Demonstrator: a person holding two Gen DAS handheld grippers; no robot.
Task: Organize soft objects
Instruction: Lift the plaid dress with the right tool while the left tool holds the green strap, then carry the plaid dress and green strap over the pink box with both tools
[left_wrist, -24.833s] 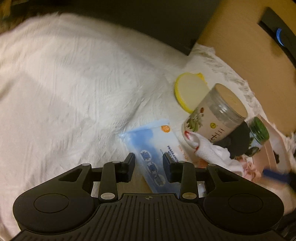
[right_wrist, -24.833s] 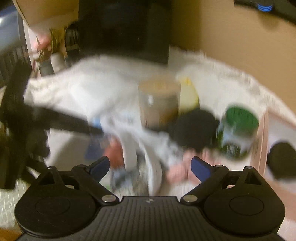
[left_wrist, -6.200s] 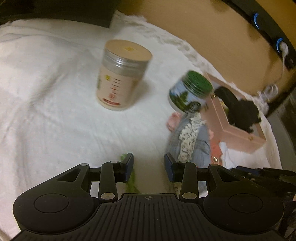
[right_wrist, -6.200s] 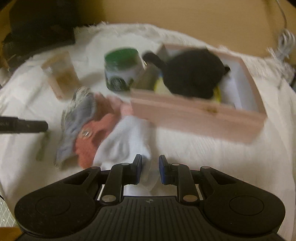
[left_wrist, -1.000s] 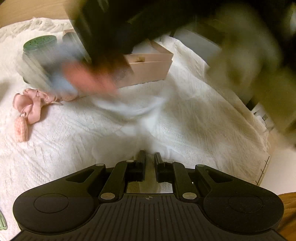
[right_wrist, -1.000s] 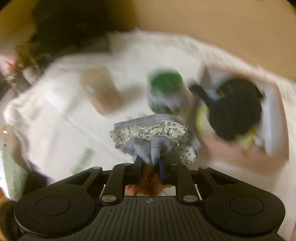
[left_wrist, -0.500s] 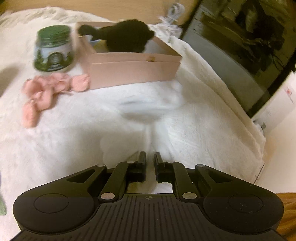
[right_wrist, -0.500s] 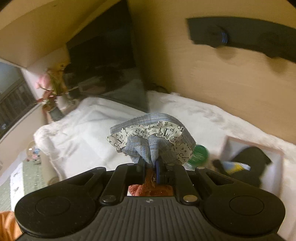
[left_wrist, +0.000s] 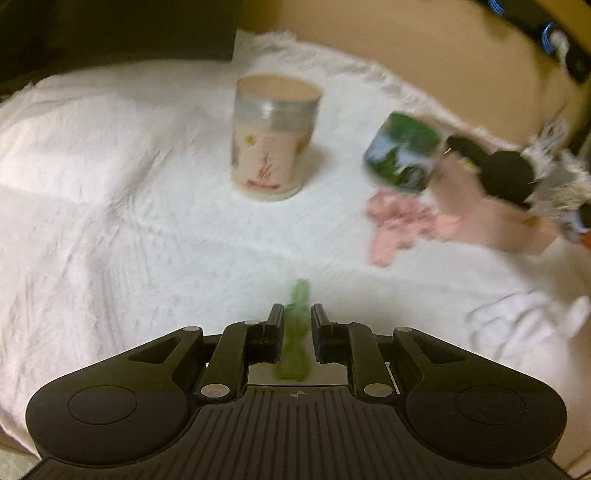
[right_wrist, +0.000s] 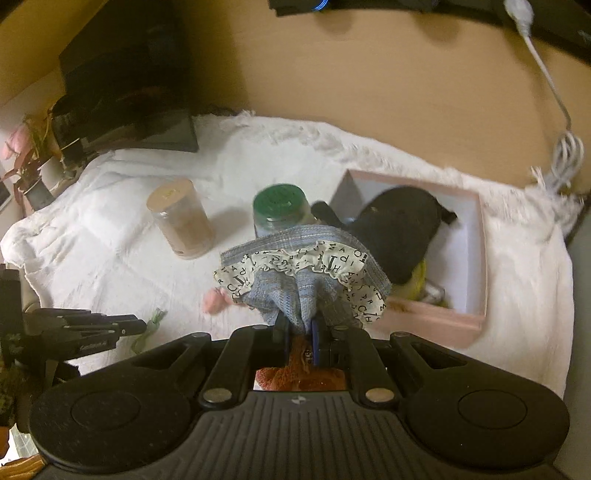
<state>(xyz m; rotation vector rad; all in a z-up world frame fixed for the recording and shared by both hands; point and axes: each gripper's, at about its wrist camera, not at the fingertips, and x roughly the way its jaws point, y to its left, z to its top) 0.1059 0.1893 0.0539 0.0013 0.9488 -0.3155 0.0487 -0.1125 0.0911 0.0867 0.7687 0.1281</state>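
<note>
My right gripper is shut on a blue denim piece with a letter-print frill, held up above the white cloth just left of the pink box. A black soft thing lies in that box. My left gripper hangs low over the cloth, its jaws opening by a narrow gap. A small green soft thing lies on the cloth in line with that gap, and the pads do not press on it. Pink soft pieces lie beside the box.
A tall jar with a tan lid and a green-lidded jar stand on the white cloth. A crumpled white fabric lies at the right. A dark box and a wall bound the back.
The left view has swung from the pink box to the jars and the green thing, and its jaws stand slightly wider. The right gripper, still holding the denim piece, now looks down on the box.
</note>
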